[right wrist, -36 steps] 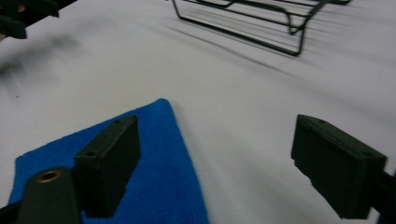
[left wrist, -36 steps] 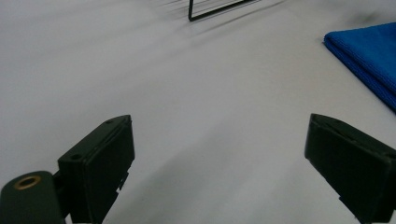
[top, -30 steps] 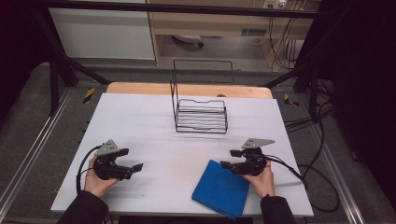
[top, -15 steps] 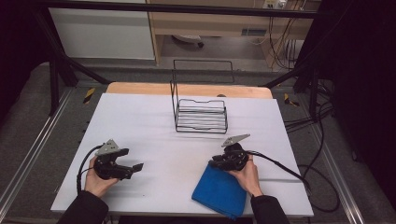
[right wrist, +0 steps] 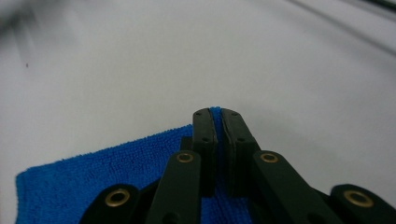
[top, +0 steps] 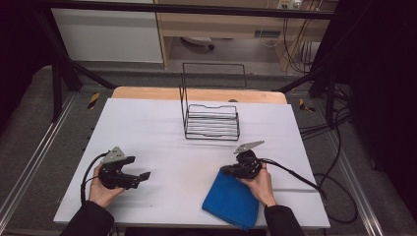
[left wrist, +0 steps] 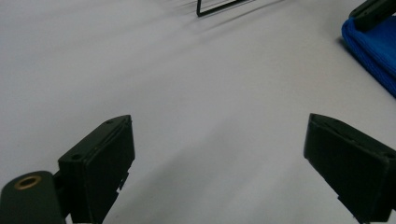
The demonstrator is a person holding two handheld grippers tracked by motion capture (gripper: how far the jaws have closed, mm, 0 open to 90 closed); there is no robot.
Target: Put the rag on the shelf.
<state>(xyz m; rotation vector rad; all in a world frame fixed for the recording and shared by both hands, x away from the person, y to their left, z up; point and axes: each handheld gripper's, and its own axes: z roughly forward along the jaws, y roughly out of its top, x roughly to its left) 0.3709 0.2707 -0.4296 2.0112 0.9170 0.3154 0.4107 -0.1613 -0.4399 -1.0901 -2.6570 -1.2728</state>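
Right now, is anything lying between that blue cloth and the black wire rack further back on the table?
Nothing visible does. The folded blue microfibre cloth, pinched at its corner by the right gripper, faces bare white tabletop up to the black wire rack.

We see the table (top: 162,123) from above w/ the high view; both gripper views sit low & close, sharing the blue cloth (left wrist: 373,44).

text check | nothing readable anywhere, honestly | no labels, brand names, numbers or signs that I can make out on anything in the high view or either gripper view | whatever's at the back is too small and blurry
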